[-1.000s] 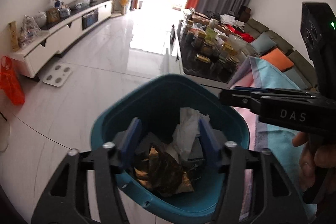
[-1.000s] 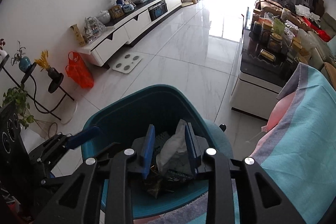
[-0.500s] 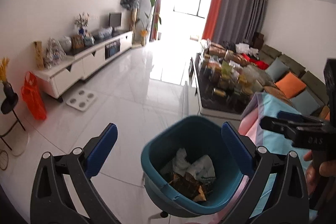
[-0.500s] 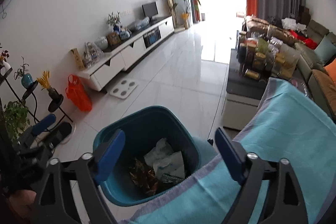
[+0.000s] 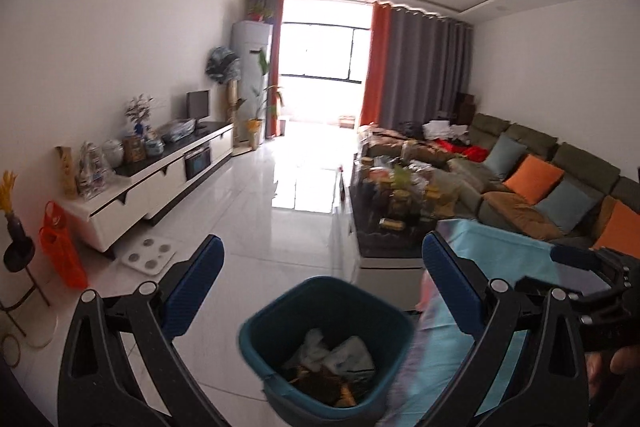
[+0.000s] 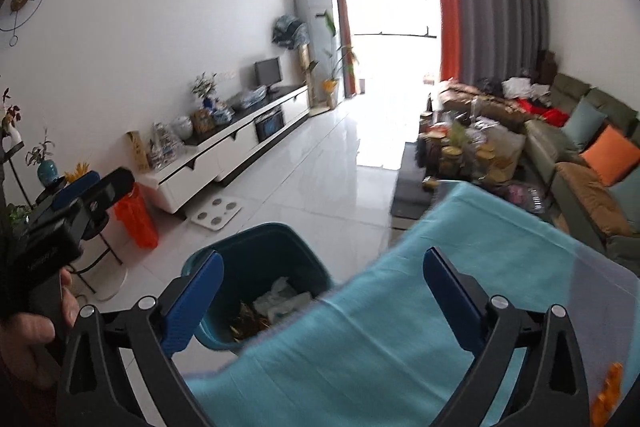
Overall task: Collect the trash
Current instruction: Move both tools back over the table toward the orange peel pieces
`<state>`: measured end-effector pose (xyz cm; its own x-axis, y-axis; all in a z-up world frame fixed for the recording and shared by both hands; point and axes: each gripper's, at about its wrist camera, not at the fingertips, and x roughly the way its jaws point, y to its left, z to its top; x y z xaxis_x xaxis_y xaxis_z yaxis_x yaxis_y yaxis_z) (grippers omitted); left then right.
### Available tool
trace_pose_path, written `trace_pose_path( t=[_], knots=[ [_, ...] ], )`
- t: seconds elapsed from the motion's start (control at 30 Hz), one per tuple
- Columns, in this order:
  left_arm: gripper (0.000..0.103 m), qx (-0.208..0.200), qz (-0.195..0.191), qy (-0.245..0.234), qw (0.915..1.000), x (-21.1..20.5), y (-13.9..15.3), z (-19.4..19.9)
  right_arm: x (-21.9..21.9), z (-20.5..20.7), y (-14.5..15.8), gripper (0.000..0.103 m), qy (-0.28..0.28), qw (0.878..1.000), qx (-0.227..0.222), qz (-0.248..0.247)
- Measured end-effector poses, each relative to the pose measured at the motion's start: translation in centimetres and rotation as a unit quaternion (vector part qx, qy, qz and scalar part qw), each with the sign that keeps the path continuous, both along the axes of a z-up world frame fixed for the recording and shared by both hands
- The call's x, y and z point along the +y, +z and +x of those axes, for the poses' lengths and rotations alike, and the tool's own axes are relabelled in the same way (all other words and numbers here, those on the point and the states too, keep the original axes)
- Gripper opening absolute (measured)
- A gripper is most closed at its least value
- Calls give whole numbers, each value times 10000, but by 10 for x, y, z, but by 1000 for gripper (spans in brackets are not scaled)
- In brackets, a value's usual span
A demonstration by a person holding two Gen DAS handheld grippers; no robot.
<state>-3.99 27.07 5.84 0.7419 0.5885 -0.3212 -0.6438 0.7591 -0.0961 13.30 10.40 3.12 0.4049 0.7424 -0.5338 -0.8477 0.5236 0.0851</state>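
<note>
Left wrist view showed your left tongs (image 5: 320,291) spread as wide as they go, with nothing between the blue pads; the bin (image 5: 326,343) sat on the floor below and beyond them. Right wrist view showed your right tongs (image 6: 320,297) with jaws opening, almost fully wide, also holding nothing.

Trash (image 5: 332,367) lay in the bottom of the bin: you could count two pale crumpled pieces on top of a darker, brownish heap whose pieces could not be told apart. I judged that at least one round of collecting was done, since both tongs were empty and the bin had contents.

What was left was harder to read. Just to the right of the bin lay a turquoise cloth (image 6: 440,291), on what I took to be a tabletop, and an orange scrap (image 6: 608,387) showed at its near right corner, well apart from the bin; that may have been the next thing for you to pick up, though it was too small to be sure.

Counts: one bin, two tongs, two pale pieces, one dark heap, one orange scrap.
</note>
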Motion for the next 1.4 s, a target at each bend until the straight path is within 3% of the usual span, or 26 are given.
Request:
trace_pose_path(
  t=[0.2,0.43,0.63,0.83,1.1,1.4],
  knots=[
    [98,-78,-8,-596,9982,-46,9,21,-76,2,1,96,-667,9976,-104,136],
    [98,-25,-8,-1481,9890,-114,11,52,-166,-1,-1,96,-1608,9864,-224,238],
    [98,112,150,-2343,9720,-183,3,78,-245,-7,-11,96,-2544,9666,-241,180],
    [98,289,203,-3033,9522,-238,-11,100,-296,-10,-20,96,-3231,9461,-151,182],
    [98,550,220,-3784,9238,-284,-30,132,-319,5,-30,96,-3559,9345,-35,30],
    [98,988,-60,-3936,9140,-296,-54,184,-309,65,-43,96,-3354,9414,208,-290]
  ],
)
